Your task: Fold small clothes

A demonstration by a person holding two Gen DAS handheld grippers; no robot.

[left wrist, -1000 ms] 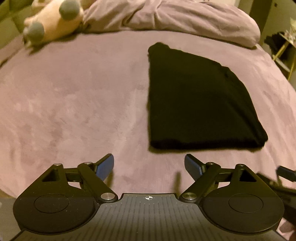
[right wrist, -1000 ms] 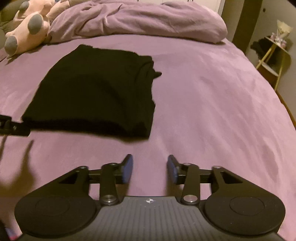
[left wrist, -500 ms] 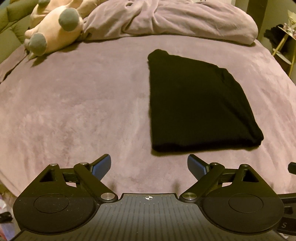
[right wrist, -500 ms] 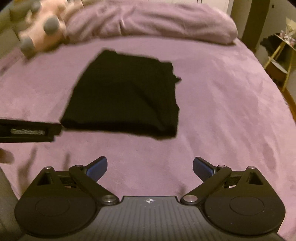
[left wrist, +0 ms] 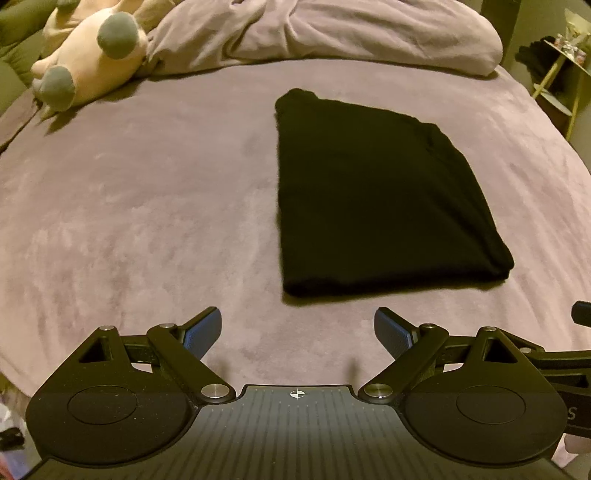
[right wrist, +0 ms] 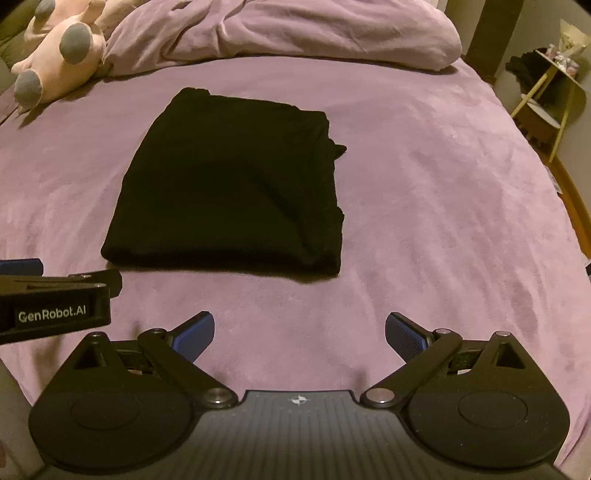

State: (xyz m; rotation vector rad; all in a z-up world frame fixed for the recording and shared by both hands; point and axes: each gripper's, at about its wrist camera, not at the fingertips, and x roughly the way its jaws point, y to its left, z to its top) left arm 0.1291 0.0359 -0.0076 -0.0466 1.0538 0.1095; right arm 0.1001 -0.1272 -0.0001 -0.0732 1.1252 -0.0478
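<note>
The black garment (right wrist: 229, 192) lay folded into a compact rectangle on the purple bedspread (right wrist: 443, 221), below the rumpled duvet (right wrist: 280, 33), so folding looked done, while the left gripper (left wrist: 297, 332) and right gripper (right wrist: 299, 334) stood wide apart, holding nothing.

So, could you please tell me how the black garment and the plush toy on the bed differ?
The garment is black, folded flat into a neat rectangle and lies mid-bed; the plush toy is pale pink with grey feet, bulky, and lies at the far left corner beside the rumpled blanket. Both rest on the purple bed cover, untouched by either gripper.
</note>
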